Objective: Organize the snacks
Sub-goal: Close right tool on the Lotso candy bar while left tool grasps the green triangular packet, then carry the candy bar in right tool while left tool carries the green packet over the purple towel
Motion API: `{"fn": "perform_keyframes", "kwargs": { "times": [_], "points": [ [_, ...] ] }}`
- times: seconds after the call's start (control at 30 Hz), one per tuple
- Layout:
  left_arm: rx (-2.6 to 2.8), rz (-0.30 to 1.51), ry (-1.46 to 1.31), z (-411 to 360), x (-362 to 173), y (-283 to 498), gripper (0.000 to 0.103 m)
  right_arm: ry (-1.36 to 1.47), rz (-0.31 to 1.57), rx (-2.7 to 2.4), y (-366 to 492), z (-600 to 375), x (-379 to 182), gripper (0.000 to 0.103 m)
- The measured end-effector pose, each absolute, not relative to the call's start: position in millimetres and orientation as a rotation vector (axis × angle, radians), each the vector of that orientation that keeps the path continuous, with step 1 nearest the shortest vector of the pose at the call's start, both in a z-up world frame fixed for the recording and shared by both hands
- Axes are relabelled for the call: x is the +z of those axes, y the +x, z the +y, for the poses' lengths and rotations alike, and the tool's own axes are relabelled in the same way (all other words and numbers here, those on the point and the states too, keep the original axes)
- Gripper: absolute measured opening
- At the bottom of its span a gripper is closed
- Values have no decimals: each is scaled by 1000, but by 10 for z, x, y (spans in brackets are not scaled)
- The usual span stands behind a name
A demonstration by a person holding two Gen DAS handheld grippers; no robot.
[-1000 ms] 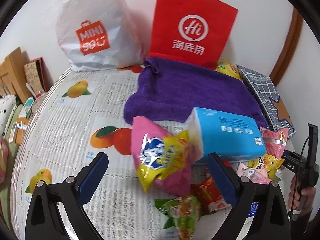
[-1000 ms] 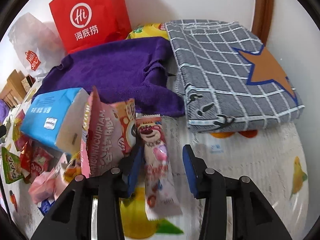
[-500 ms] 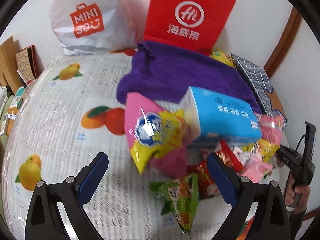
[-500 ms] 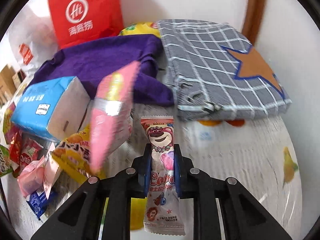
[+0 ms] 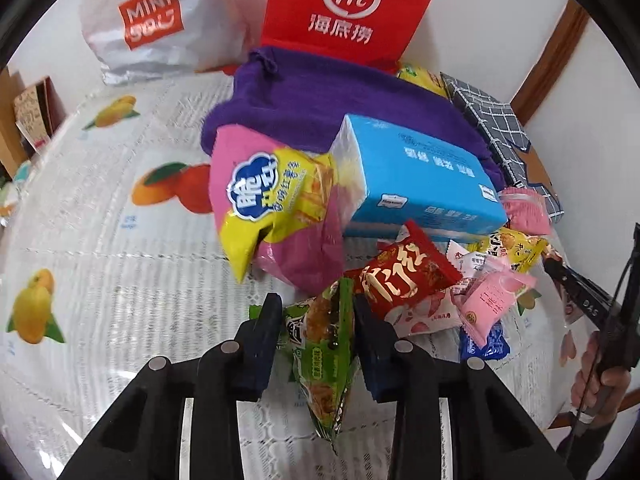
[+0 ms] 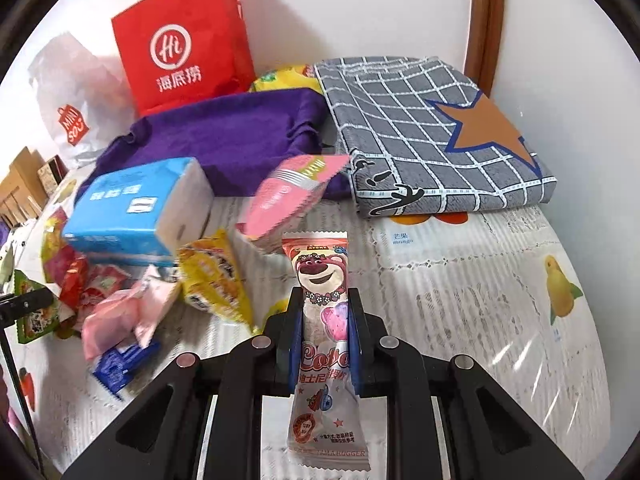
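My left gripper (image 5: 316,320) is shut on a green snack packet (image 5: 326,360), held just above the fruit-print tablecloth (image 5: 100,280). Right of it lie a red packet (image 5: 404,276), small pink packets (image 5: 492,300) and a pink-and-yellow chip bag (image 5: 276,204). My right gripper (image 6: 325,320) is shut on a pink bear lollipop packet (image 6: 322,300). To its left lie a yellow packet (image 6: 216,280), pink packets (image 6: 124,312) and a pink pouch (image 6: 288,196).
A blue tissue pack (image 5: 416,188) sits by a purple towel (image 5: 320,96). A red paper bag (image 5: 348,8) and a white plastic bag (image 5: 152,20) stand at the wall. A grey checked cloth (image 6: 432,132) lies at the back right.
My left gripper moved down and closed on the green packet. My right gripper closed on the lollipop packet and lifted it; the pink pouch tipped over toward the towel.
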State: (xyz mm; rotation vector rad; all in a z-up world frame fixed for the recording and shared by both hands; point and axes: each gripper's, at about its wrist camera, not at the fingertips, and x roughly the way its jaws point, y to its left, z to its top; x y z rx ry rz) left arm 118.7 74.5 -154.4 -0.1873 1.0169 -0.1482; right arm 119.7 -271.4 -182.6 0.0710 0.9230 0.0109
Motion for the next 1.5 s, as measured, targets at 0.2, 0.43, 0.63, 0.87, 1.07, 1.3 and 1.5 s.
{"fn": "perform_keyframes", "kwargs": {
  "times": [0.2,0.43,0.63,0.87,1.07,1.3,1.5],
  "points": [
    [-159,974,-197,785,-1342,1044,33,79,886,29,999,-2651,-1635,19],
    [-160,917,-185,787,-1055,967,33,95,834,51,890,-2585,-1369,19],
    [-172,893,-174,719,-851,1006,33,105,822,76,931,-2460,-1203,19],
    [-182,864,-150,607,-635,1180,33,98,809,118,1112,-2245,-1042,19],
    [-184,858,-131,535,-482,1452,33,84,802,159,1385,-2072,-917,19],
    [-172,853,-94,482,-336,1841,33,82,799,175,1810,-1981,-801,19],
    [-169,852,-89,488,-264,2143,33,77,788,179,2182,-1952,-720,19]
  ]
}}
